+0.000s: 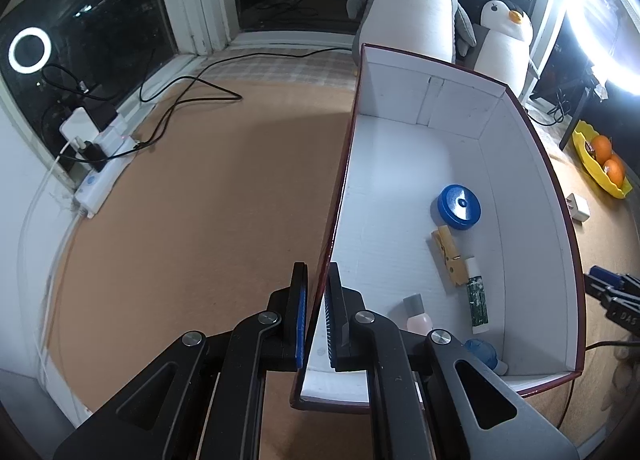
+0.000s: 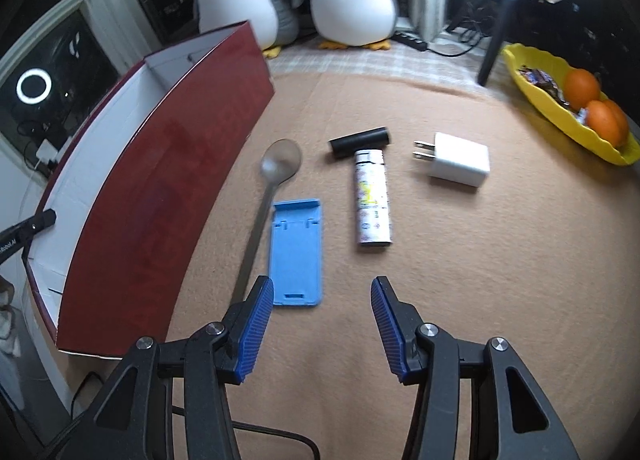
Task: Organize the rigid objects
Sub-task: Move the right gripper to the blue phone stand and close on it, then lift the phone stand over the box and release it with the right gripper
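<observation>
Nearest the left wrist camera, the left gripper point(image 1: 316, 316) is clamped on the near left wall of the box point(image 1: 532, 196), one blue pad outside and one inside the thin red-and-white panel; I judge this grip is there to steady the light box while things are dropped in. Inside, toward the lower right of that frame, lie a blue round lid point(image 1: 459, 206), a wooden clothespin point(image 1: 449, 256), a green-and-white tube point(image 1: 477, 294), a small pink bottle point(image 1: 418, 314) and a pale blue item point(image 1: 484, 354) partly hidden behind the gripper's linkage, so part of the sorting looks done. In the right wrist view the right gripper point(image 2: 322, 328) hovers with jaws apart and nothing between them, low in the frame above the tan tablecloth point(image 2: 480, 280). Just ahead of its left pad lies a blue phone stand point(image 2: 297, 252), flat, with a metal spoon point(image 2: 264, 196) beside it nearer the box's red outer wall. Further up the frame are a patterned white tube point(image 2: 372, 200), a black cylinder point(image 2: 359, 141) touching its top end, and a white charger plug point(image 2: 458, 159) to the right. These remaining pieces lie spread apart, which leaves room for the pads around each; the phone stand seems the likely next pick. A yellow fruit bowl point(image 2: 532, 72) sits at the upper right.
</observation>
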